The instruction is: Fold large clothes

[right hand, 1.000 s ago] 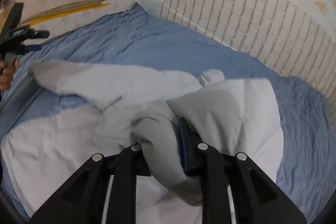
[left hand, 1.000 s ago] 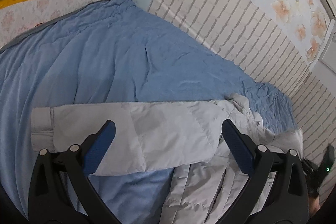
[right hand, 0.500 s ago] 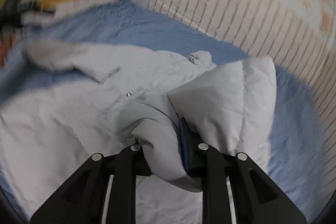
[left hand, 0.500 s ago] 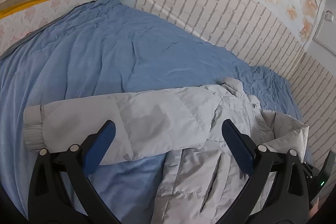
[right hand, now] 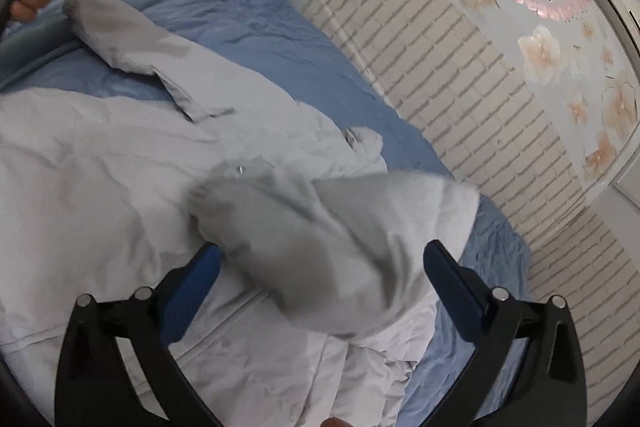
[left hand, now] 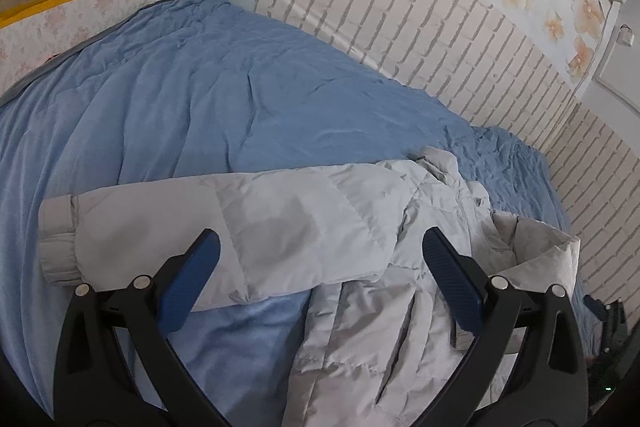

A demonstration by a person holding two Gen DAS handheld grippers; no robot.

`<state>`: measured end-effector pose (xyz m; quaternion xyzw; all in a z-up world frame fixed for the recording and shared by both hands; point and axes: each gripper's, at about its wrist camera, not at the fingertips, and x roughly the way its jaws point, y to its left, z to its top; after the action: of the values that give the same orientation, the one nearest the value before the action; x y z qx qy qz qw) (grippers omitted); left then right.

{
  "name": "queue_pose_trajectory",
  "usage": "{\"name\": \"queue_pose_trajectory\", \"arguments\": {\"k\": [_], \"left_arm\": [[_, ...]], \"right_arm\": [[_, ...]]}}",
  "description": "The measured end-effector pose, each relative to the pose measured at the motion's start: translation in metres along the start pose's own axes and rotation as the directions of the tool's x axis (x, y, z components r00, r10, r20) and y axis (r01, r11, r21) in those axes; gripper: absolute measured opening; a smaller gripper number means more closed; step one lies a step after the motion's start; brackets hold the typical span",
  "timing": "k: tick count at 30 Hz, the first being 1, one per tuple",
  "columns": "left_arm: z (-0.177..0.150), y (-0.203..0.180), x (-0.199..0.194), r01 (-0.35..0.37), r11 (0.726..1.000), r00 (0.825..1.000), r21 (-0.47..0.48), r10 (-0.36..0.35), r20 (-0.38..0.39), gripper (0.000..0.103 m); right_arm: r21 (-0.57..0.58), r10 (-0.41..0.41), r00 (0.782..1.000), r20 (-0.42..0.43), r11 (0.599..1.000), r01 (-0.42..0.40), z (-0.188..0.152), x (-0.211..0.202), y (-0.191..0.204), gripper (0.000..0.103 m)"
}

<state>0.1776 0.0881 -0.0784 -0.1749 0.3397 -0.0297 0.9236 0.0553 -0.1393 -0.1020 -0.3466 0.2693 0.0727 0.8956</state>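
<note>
jacket: lay spread on blue bed
L gripper: released, above outstretched sleeve
R gripper: jaws opening, other sleeve loose betw them

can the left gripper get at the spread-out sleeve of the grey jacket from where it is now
Probably yes. The left gripper is open, and the sleeve lies flat on the blue bedcover just beyond its fingertips, with nothing lying over it or between them.
</note>
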Motion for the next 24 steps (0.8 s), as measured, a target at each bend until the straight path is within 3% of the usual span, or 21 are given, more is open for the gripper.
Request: {"name": "queue_pose_trajectory", "arguments": {"k": [5, 9, 12, 16, 18, 21, 24], "left_arm": [[-0.021, -0.025, 0.011, 0.050, 0.997, 0.996, 0.061, -0.045, -0.076, 0.100], [-0.064, -0.069, 0.027, 0.073, 0.976, 0.986, 0.204, -0.040, -0.159, 0.100], [-0.101, -0.105, 0.043, 0.156, 0.952, 0.958, 0.265, -0.080, -0.276, 0.100], [-0.109, -0.134, 0.051, 0.166, 0.941, 0.956, 0.295, -0.081, -0.282, 0.100], [-0.108, -0.146, 0.060, 0.159, 0.944, 0.956, 0.288, -0.074, -0.285, 0.100], [-0.107, -0.164, 0.086, 0.161, 0.958, 0.938, 0.237, -0.074, -0.339, 0.100], [-0.115, -0.186, 0.116, 0.188, 0.972, 0.906, 0.140, -0.117, -0.408, 0.093]], "right_arm": [[0.124, -0.055, 0.997, 0.045, 0.991, 0.049, 0.004, -0.043, -0.048, 0.101], [0.287, -0.144, 0.988, 0.064, 0.950, 0.120, -0.012, -0.058, -0.099, 0.101], [0.401, -0.200, 0.980, 0.003, 0.898, 0.182, -0.038, -0.048, -0.130, 0.101], [0.479, -0.235, 0.971, -0.049, 0.847, 0.229, -0.065, -0.040, -0.160, 0.101], [0.524, -0.251, 0.964, -0.082, 0.812, 0.256, -0.075, -0.037, -0.171, 0.101], [0.576, -0.223, 0.970, -0.093, 0.783, 0.235, -0.086, -0.029, -0.186, 0.101], [0.580, -0.239, 0.965, -0.110, 0.773, 0.257, -0.096, -0.022, -0.194, 0.101]]}}
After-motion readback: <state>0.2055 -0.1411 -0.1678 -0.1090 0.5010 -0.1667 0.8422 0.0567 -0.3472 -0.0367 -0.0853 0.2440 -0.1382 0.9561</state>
